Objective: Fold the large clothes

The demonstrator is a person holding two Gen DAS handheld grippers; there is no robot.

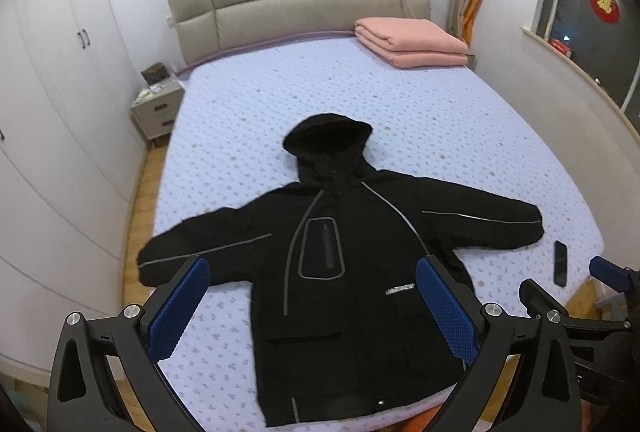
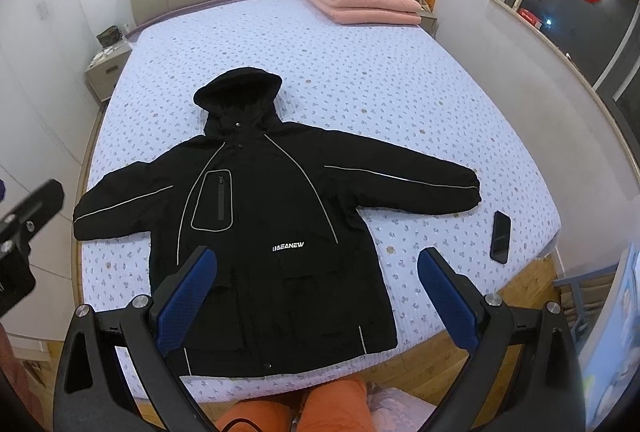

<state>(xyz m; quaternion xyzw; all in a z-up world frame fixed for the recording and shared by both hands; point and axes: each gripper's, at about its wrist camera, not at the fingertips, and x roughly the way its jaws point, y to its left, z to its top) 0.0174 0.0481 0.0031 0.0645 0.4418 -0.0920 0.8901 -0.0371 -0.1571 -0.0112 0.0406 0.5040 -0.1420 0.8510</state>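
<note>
A black hooded jacket (image 1: 352, 272) lies flat and face up on the bed, both sleeves spread out sideways, hood toward the headboard. It also shows in the right wrist view (image 2: 276, 216), with white lettering on the chest. My left gripper (image 1: 312, 264) is open and empty, held above the jacket's lower half. My right gripper (image 2: 316, 256) is open and empty, above the jacket's hem near the foot of the bed; part of it shows at the right of the left wrist view (image 1: 568, 280).
The bed (image 1: 400, 104) has a lilac dotted sheet. A folded pink blanket (image 1: 408, 40) lies by the headboard. A black phone (image 2: 501, 237) lies by the right sleeve cuff. A nightstand (image 1: 158, 108) and wardrobes stand left. The person's orange trousers (image 2: 320, 408) are at the foot.
</note>
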